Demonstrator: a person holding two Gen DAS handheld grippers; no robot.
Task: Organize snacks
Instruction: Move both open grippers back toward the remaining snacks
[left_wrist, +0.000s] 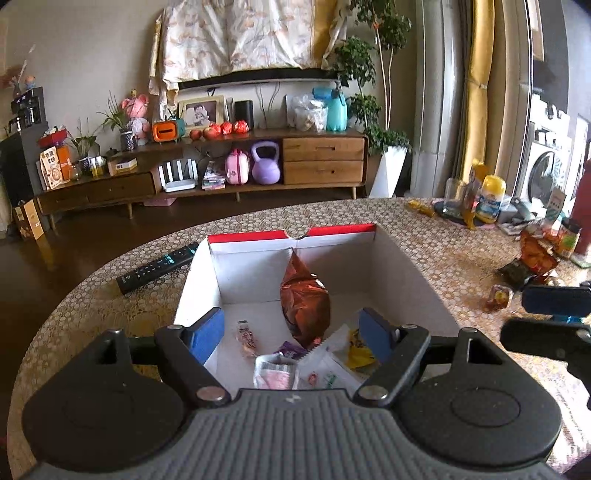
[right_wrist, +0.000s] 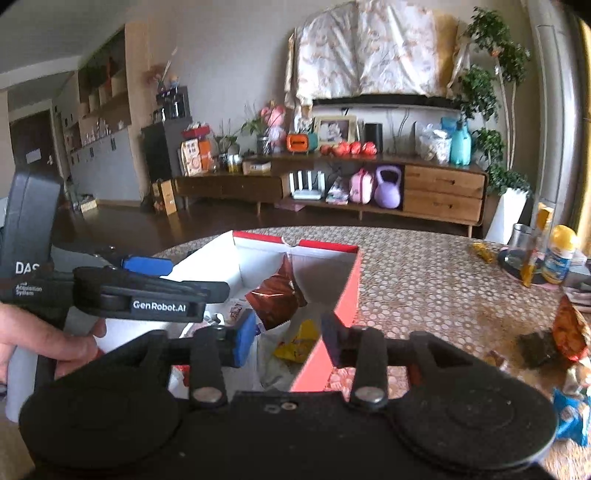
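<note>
A box (left_wrist: 332, 230), white inside and red outside, stands open on the patterned table. In it lie an orange-brown snack bag (left_wrist: 304, 299), a yellow packet (left_wrist: 356, 350), a pink-white packet (left_wrist: 275, 373) and a small candy bar (left_wrist: 246, 338). My left gripper (left_wrist: 291, 314) hangs open above the box's near side, with nothing between its blue pads. My right gripper (right_wrist: 290, 328) is open too, its right finger by the box's red wall (right_wrist: 351, 280) and the yellow packet (right_wrist: 297, 341) below it; it holds nothing. To the right, loose snacks lie on the table: an orange bag (left_wrist: 532, 258) and a small candy (left_wrist: 498, 297).
A black remote (left_wrist: 159, 266) lies left of the box near the table's rounded edge. A yellow-capped bottle (left_wrist: 491, 199) and a glass (left_wrist: 454, 192) stand at the far right. A blue packet (right_wrist: 570, 417) lies near the right. A person's hand (right_wrist: 48, 343) grips the left tool.
</note>
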